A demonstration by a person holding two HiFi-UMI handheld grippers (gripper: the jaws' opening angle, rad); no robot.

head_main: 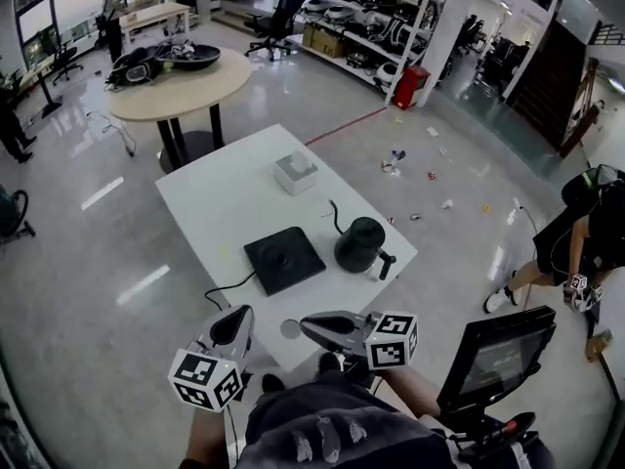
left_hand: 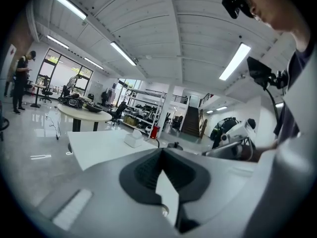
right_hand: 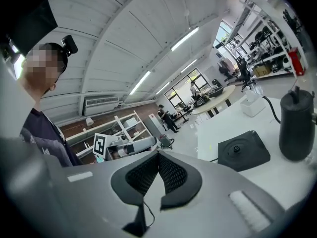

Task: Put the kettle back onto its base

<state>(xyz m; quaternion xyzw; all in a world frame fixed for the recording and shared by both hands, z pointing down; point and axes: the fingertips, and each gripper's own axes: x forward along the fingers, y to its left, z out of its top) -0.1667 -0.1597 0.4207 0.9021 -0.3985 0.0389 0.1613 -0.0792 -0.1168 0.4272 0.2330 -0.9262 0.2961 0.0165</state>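
Count on the white table (head_main: pixel 220 198): one black kettle (head_main: pixel 360 243), one flat black square base (head_main: pixel 283 259), one white box (head_main: pixel 296 173). The kettle stands upright on the tabletop just right of the base, near it but not on it, with its thin spout towards the base and its handle out to the near right. One black cord (head_main: pixel 227 287) runs from the base to the table's near edge. There are two grippers, each with one marker cube, low at the near edge of the table. The left gripper (head_main: pixel 239 313) has its jaws together at the tips with nothing in them; the right gripper (head_main: pixel 290 328) is likewise closed and empty. Three people are seen apart from the wearer: one by the far desk (head_main: pixel 115 8), one at the left edge (head_main: pixel 10 115), one at the right (head_main: pixel 586 242). One round table (head_main: pixel 181 91) is behind. Only the head view gives the full layout and the litter on the floor. The right gripper view shows the kettle and base large past its closed tips, and the left gripper's cube (right_hand: pixel 100 144) to the left. In the left gripper view the base is hidden behind the jaw housing, with only the kettle's top and the white box showing above it.
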